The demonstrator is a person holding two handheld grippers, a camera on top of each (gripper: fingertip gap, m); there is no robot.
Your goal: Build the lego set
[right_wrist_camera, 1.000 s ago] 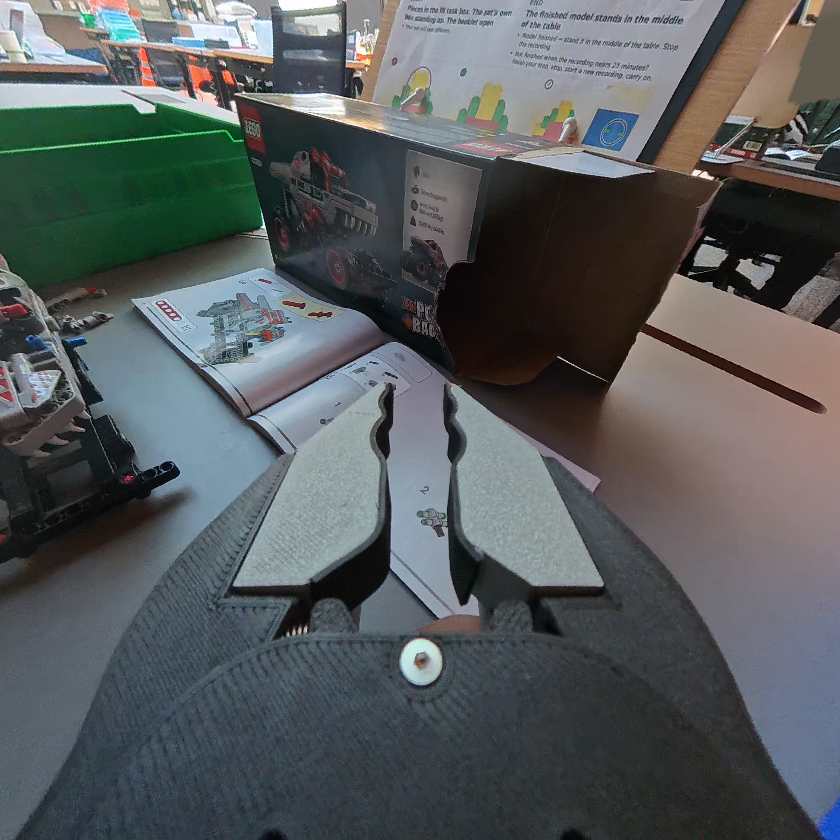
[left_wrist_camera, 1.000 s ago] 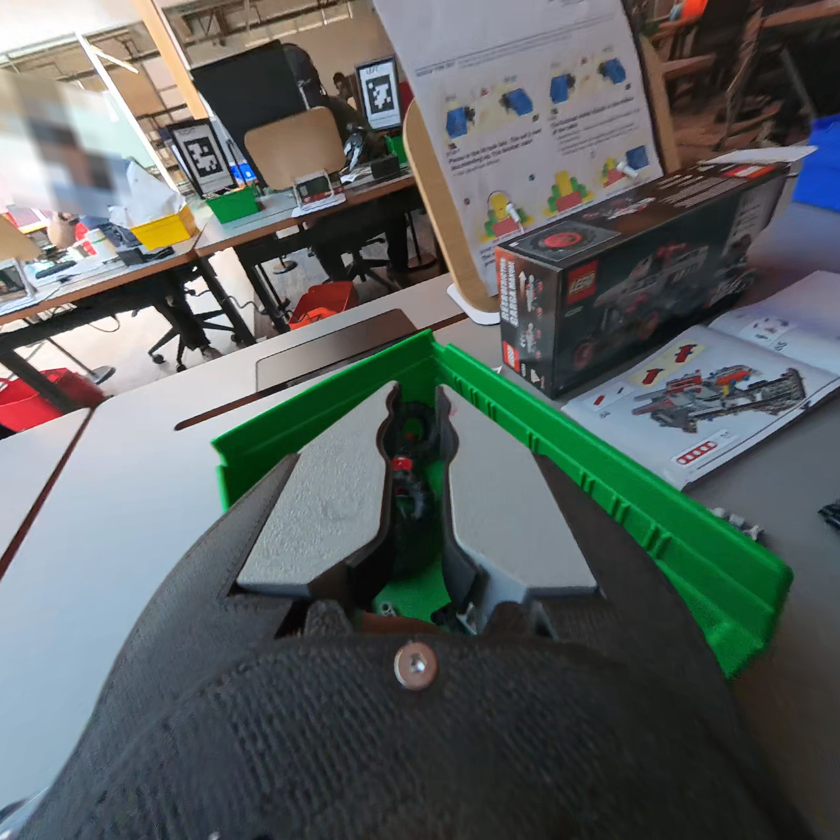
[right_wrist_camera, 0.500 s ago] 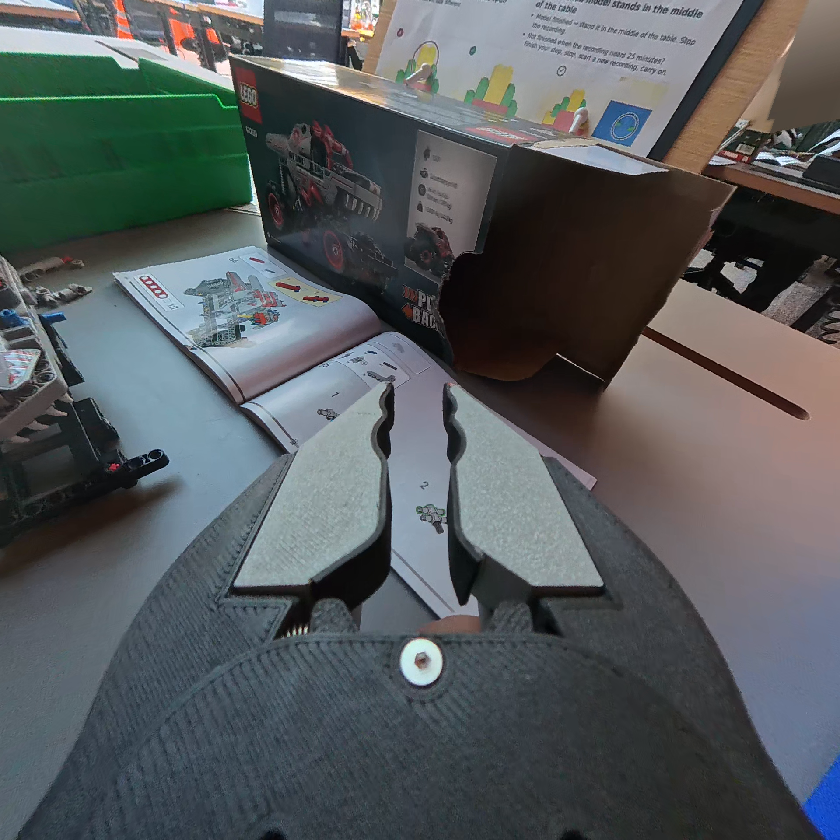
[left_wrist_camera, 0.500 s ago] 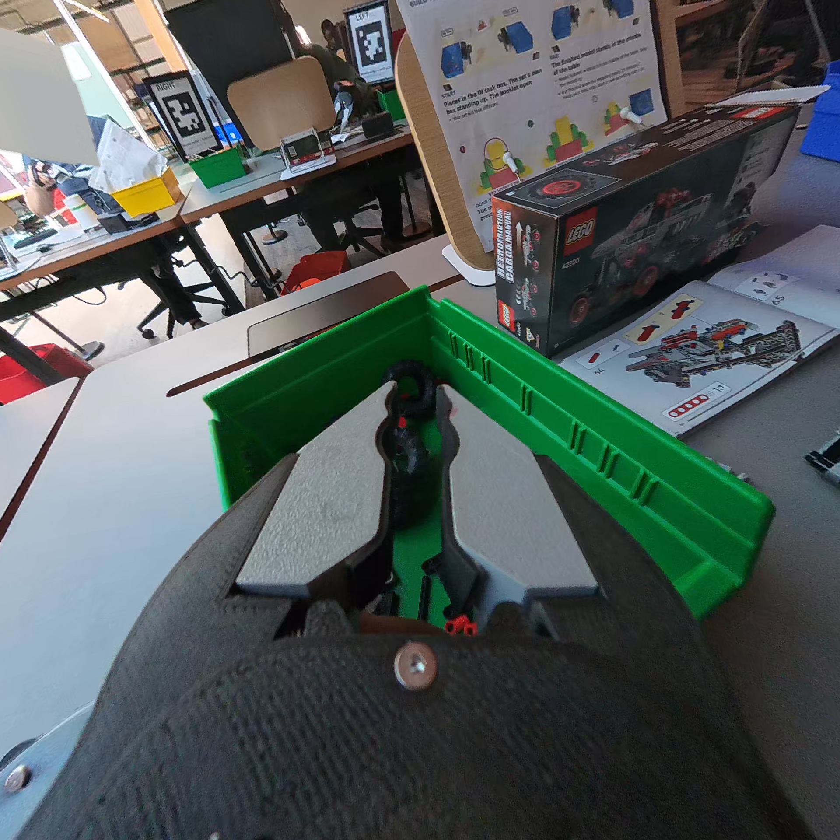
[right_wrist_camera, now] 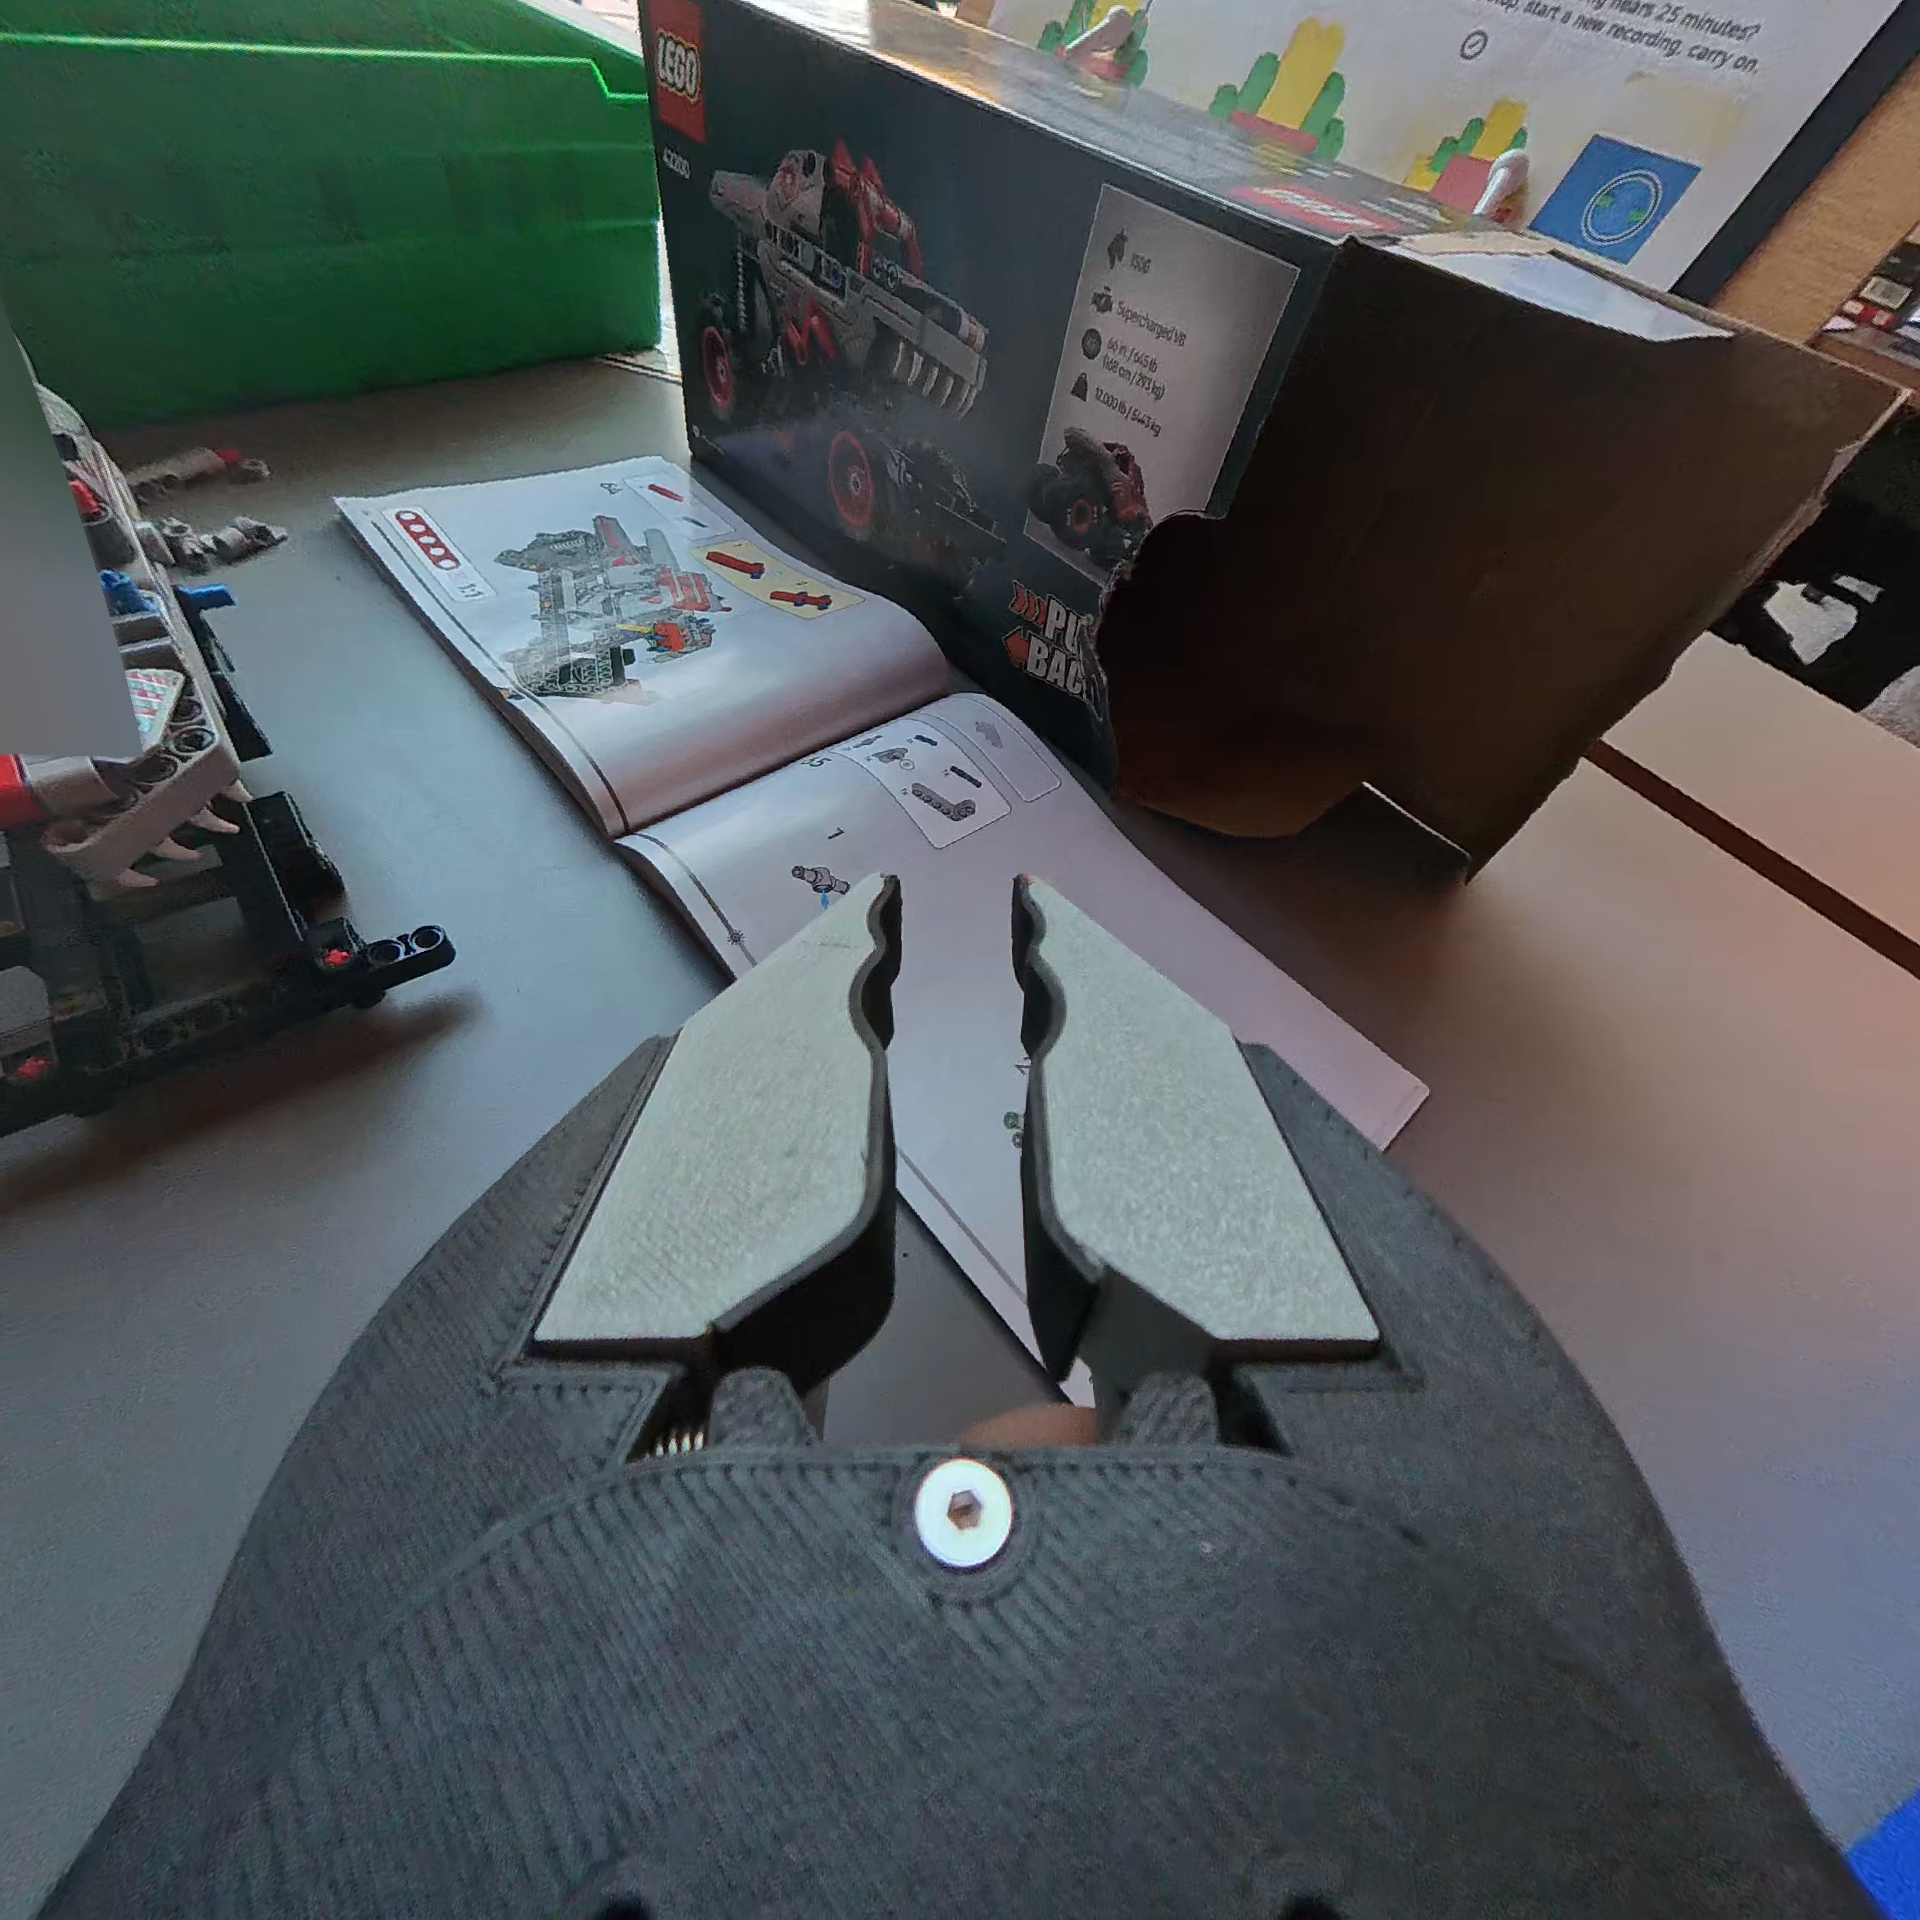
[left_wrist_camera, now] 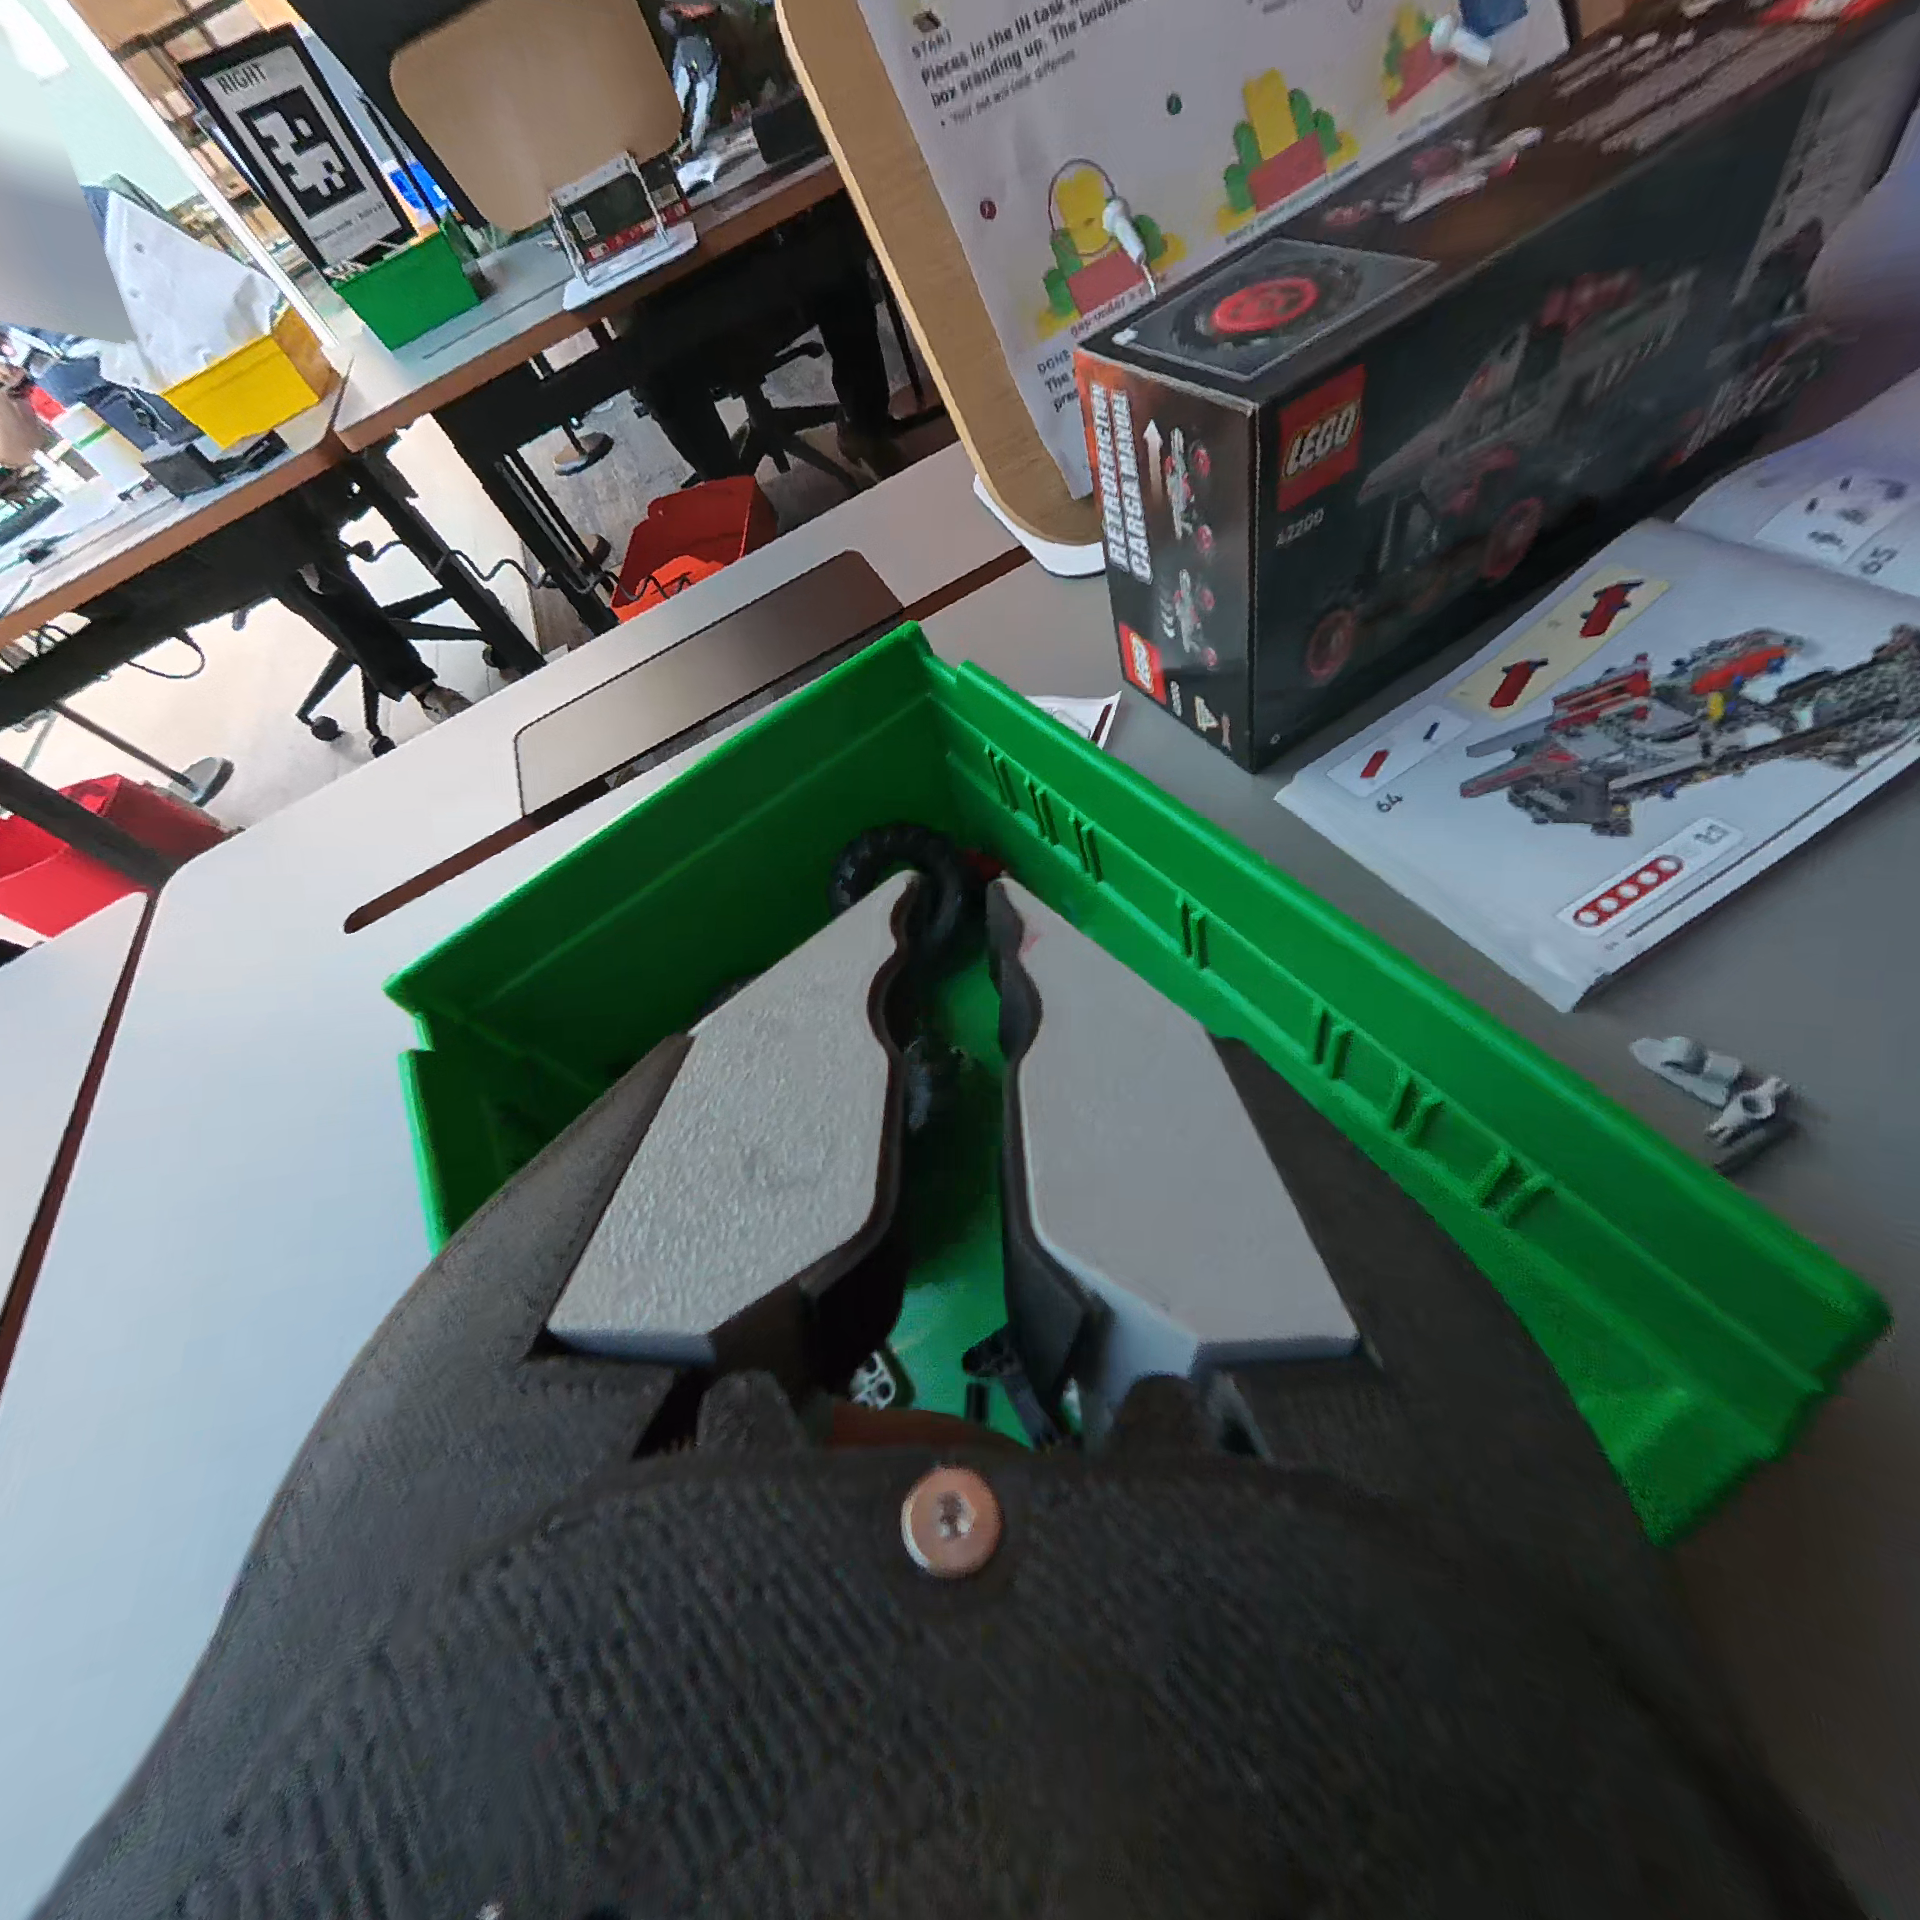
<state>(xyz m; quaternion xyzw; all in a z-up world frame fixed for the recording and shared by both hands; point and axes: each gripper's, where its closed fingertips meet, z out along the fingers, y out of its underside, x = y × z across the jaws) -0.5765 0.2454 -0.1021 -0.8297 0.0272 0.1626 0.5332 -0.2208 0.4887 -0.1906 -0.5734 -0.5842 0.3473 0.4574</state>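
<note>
My left gripper (left_wrist_camera: 943, 894) hovers over the green parts bin (left_wrist_camera: 1351, 1039), jaws a little apart with nothing clamped. A black tyre (left_wrist_camera: 883, 873) lies in the bin's far corner just past the fingertips, and more small dark pieces (left_wrist_camera: 925, 1081) show through the gap. My right gripper (right_wrist_camera: 956, 883) is open and empty, low over the open instruction booklet (right_wrist_camera: 727, 665). The partly built black, grey and red model (right_wrist_camera: 156, 883) stands on the table to its left.
The dark set box (right_wrist_camera: 935, 312) stands behind the booklet, its open end to the right; it also shows in the left wrist view (left_wrist_camera: 1455, 499). Loose grey pieces (left_wrist_camera: 1704, 1091) lie beside the bin. A poster board (left_wrist_camera: 1143, 156) stands behind the box. The gap from one gripper's tips to the other's is roughly 45 cm.
My left gripper has tilted and shifted over the bin, so more of the bin's inside and far corner shows. My right gripper has moved forward over the booklet. Both stay open.
</note>
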